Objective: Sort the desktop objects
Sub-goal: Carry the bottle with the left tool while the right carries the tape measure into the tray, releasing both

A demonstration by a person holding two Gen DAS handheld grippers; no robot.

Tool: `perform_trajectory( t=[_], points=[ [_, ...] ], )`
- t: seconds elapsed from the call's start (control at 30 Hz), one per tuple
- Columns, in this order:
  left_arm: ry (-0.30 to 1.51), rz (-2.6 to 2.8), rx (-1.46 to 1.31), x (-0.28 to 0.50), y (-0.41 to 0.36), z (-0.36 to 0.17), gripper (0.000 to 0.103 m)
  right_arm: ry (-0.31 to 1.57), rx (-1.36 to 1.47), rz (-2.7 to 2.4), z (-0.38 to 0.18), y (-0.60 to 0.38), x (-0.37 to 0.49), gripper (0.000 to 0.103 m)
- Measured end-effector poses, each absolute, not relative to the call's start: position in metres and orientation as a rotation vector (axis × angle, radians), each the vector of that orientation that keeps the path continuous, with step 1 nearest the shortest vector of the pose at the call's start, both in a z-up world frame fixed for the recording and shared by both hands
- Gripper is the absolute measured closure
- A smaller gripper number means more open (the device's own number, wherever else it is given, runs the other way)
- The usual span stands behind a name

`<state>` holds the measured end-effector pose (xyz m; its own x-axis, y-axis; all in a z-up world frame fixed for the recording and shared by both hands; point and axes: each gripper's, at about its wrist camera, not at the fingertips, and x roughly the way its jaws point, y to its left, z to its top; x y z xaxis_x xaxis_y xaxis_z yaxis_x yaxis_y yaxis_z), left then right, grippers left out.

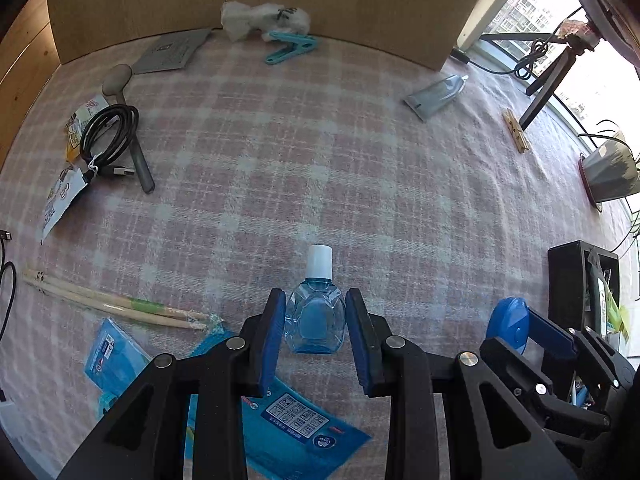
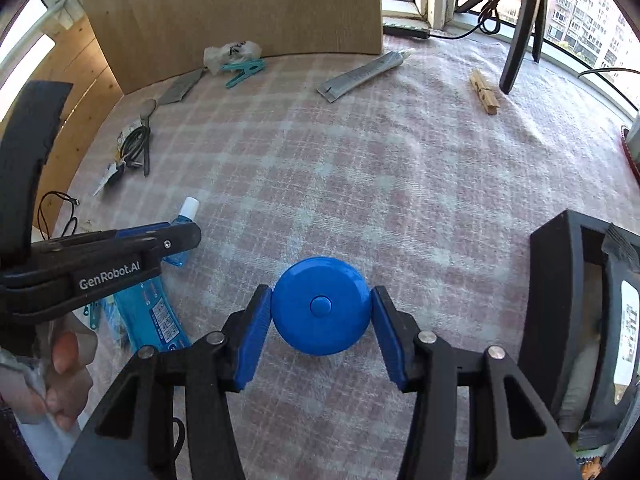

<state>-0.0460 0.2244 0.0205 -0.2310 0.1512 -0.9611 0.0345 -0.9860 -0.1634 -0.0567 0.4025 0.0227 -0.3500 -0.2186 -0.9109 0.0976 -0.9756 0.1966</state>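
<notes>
A small clear-blue eye-drop bottle (image 1: 316, 320) with a white cap stands between the blue pads of my left gripper (image 1: 315, 294), which press on its two sides over the pink checked cloth (image 1: 320, 160). In the right wrist view the same bottle (image 2: 185, 216) pokes out past the left gripper's fingers (image 2: 176, 238). A round blue tape measure (image 2: 320, 306) with a centre button sits gripped between the pads of my right gripper (image 2: 320, 292). It shows edge-on at the right of the left wrist view (image 1: 509, 322).
A black open box (image 2: 560, 300) stands at the right. Blue packets (image 1: 296, 420), chopsticks (image 1: 112, 304), a coiled cable (image 1: 108, 136) and a spoon (image 1: 132, 128) lie at the left. A teal clip (image 1: 292, 46), a tube (image 1: 436, 94), a wooden peg (image 1: 517, 130) and a plant pot (image 1: 608, 172) lie farther back.
</notes>
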Motion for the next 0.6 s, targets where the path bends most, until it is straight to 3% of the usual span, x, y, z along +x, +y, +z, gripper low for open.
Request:
perform_trajectory(
  t=[0.33,0.6],
  points=[
    [-0.115,2.313,-1.742,-0.056,0.28,0.067,0.074,-0.335,1.568,-2.594,0.09,0.488,-0.021,0.054],
    [0.029,2.165,-1.596,-0.061,0.401,0.108,0.074,-0.49,1.596,-2.774,0.118,0.591,0.024,0.054]
  ],
)
